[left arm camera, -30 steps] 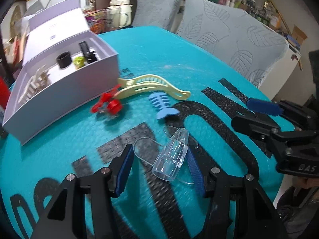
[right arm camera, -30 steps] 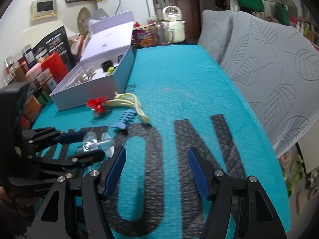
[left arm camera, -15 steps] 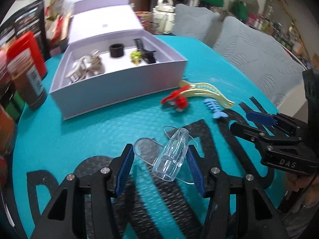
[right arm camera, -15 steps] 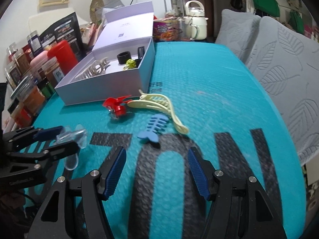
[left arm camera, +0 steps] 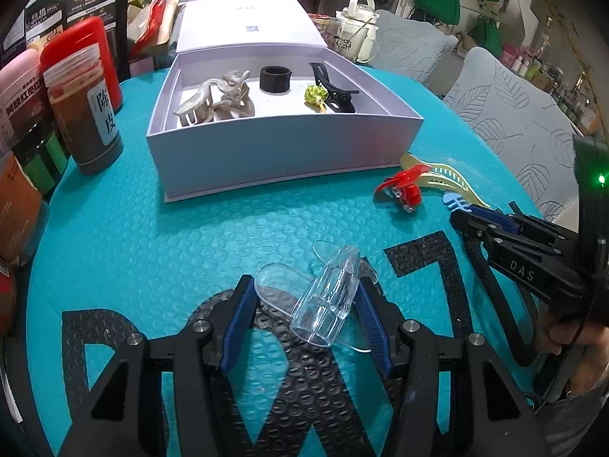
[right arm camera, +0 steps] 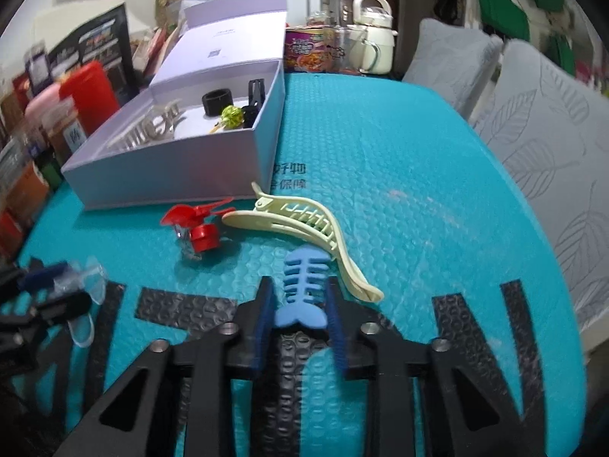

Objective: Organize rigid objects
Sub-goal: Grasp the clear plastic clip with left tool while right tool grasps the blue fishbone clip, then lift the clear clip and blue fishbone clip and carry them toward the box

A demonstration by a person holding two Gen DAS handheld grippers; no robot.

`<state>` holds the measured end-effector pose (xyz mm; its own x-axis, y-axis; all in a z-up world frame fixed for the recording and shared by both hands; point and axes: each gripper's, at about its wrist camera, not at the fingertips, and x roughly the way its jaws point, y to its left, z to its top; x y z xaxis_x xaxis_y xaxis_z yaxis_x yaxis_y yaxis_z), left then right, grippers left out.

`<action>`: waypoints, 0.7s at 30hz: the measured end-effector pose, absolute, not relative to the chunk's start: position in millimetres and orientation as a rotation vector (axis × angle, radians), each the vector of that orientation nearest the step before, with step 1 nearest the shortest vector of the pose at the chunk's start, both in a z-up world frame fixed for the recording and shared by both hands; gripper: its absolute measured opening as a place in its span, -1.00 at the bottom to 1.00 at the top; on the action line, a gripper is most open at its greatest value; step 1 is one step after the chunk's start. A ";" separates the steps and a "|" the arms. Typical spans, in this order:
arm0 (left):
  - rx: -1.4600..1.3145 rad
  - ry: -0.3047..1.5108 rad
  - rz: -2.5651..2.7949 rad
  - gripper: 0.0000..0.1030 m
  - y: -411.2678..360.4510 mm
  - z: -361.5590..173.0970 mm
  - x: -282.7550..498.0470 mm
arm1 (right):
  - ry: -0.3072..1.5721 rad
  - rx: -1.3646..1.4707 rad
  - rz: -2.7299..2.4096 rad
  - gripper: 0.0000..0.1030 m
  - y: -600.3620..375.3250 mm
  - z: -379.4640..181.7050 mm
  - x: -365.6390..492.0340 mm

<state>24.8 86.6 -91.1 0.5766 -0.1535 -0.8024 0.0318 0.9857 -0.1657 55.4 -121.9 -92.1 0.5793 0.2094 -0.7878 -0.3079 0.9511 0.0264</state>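
Note:
My left gripper (left arm camera: 304, 293) is shut on a clear plastic hair clip (left arm camera: 327, 297), held just above the teal mat. My right gripper (right arm camera: 300, 289) is closing, with a blue fishbone clip (right arm camera: 304, 282) between its jaws. The blurred pads meet the sides of the clip's tail. A red clip (right arm camera: 194, 224) and a cream banana clip (right arm camera: 304, 217) lie on the mat beyond it. The open lavender box (left arm camera: 289, 152) holds a beige claw clip (left arm camera: 217, 99), a black ring (left arm camera: 274, 78), a green piece (left arm camera: 316, 95) and a black clip (left arm camera: 335, 87). From the left wrist, the right gripper (left arm camera: 462, 215) is at far right.
Jars and bottles (left arm camera: 83, 106) crowd the mat's left edge beside the box. A cream kettle (left arm camera: 357, 34) and a snack tub (right arm camera: 308, 49) stand behind it. Grey leaf-patterned chair backs (right arm camera: 533, 133) line the right side. The box lid (left arm camera: 243, 26) stands up at the back.
My left gripper has carried the clear clip closer to the box and rolled. My right gripper has moved up to the blue fishbone clip, and its jaws have narrowed around it.

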 end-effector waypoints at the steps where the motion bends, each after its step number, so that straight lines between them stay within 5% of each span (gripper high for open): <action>1: -0.142 0.949 -0.106 0.04 88.1 -91.5 25.3 | 0.904 -0.116 0.308 -0.63 -122.5 -92.2 55.1; 21: -0.185 0.914 -0.134 0.04 87.8 -82.6 -0.9 | 0.930 -0.093 0.381 -0.79 -124.5 -82.2 -4.1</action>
